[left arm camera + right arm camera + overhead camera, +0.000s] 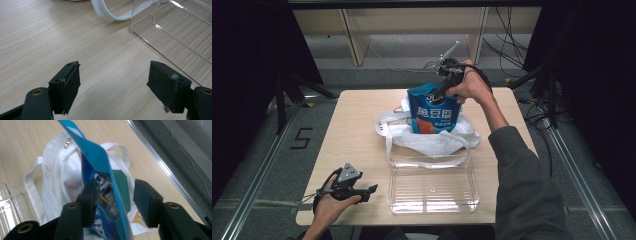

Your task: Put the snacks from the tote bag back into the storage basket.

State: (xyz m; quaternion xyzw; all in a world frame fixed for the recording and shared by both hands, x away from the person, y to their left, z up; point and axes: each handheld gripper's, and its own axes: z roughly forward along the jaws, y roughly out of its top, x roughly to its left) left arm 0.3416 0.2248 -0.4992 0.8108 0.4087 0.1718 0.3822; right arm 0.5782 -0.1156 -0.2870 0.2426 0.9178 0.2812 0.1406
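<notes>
Blue snack pouch (434, 113) stands upright in a white cloth bag (432, 141) mid-table, its top edge between the right gripper's (443, 94) spread jaws, while the left gripper (371, 190), jaws spread, rests beside a clear plastic box (432, 192).

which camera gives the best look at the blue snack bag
The high view: the blue snack bag faces the camera, upright over the white tote bag. The right gripper view sees it edge-on between open jaws.
</notes>
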